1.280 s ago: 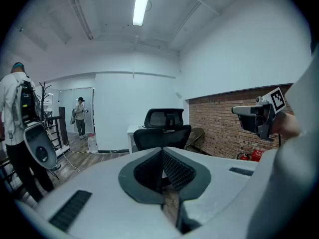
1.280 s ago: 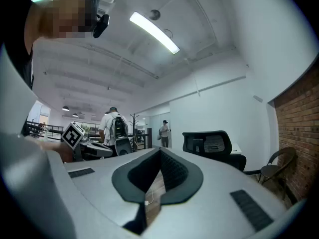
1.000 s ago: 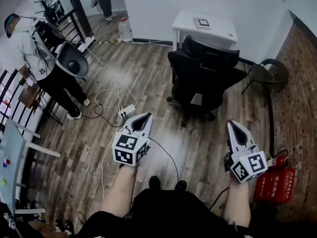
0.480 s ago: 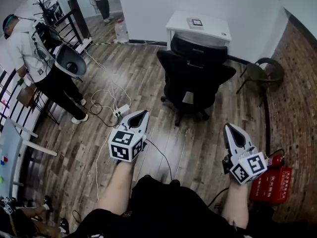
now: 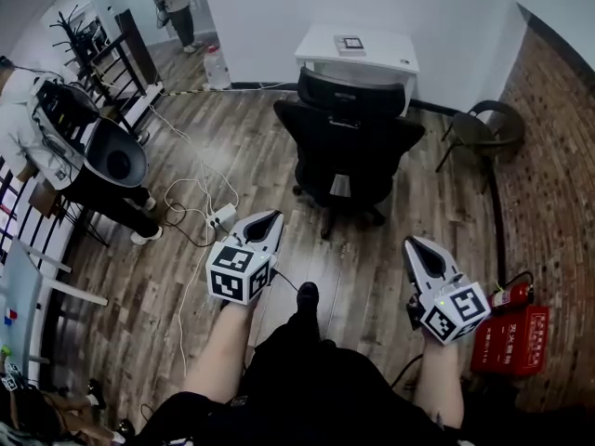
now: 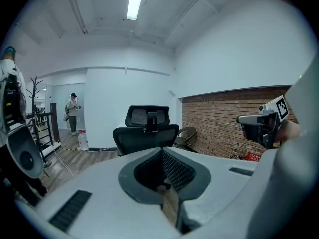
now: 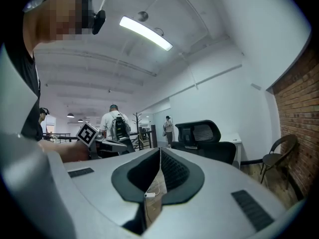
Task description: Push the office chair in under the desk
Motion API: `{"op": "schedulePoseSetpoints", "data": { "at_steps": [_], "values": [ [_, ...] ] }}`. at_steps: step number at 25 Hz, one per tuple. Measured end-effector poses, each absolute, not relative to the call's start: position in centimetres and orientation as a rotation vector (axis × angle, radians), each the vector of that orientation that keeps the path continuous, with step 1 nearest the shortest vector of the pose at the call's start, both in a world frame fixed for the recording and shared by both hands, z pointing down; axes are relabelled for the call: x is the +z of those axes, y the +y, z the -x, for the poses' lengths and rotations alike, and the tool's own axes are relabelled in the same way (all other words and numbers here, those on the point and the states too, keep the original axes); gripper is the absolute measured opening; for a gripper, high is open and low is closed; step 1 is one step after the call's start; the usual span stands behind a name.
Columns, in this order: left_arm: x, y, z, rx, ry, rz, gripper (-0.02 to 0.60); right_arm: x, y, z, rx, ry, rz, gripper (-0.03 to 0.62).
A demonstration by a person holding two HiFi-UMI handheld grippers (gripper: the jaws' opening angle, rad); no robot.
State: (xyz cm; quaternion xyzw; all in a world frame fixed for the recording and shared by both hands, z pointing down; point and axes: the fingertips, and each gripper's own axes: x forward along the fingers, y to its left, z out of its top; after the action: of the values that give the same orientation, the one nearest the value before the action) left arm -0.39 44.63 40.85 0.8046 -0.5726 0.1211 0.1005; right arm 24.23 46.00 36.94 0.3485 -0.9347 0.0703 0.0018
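Observation:
A black office chair (image 5: 349, 147) stands on the wood floor with its back toward me, in front of a small white desk (image 5: 358, 49) against the far wall. The same chair (image 6: 147, 133) shows ahead in the left gripper view, and the chair (image 7: 204, 141) appears right of centre in the right gripper view. My left gripper (image 5: 270, 219) hovers short of the chair on its left, jaws together and empty. My right gripper (image 5: 416, 245) hangs short of it on the right, jaws also together with nothing held. Neither touches the chair.
A power strip (image 5: 221, 217) with white cables lies on the floor at left. A dark folding chair (image 5: 483, 128) stands by the brick wall at right, red boxes (image 5: 511, 340) below it. A person (image 5: 37, 128) with equipment stands at left, another person (image 5: 174, 3) far back.
The view has advanced toward the chair and desk. Both grippers have moved forward with it, still shut. The person at left has shifted toward the frame edge.

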Motion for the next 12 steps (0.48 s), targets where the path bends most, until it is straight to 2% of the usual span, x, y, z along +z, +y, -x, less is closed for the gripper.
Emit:
{"op": "schedulePoseSetpoints", "data": {
  "at_steps": [12],
  "values": [
    [43.0,35.0,-1.0,0.351,-1.583,-2.399,0.014,38.3,37.1,-26.0,0.272,-2.854,-1.203,0.006]
  ]
}}
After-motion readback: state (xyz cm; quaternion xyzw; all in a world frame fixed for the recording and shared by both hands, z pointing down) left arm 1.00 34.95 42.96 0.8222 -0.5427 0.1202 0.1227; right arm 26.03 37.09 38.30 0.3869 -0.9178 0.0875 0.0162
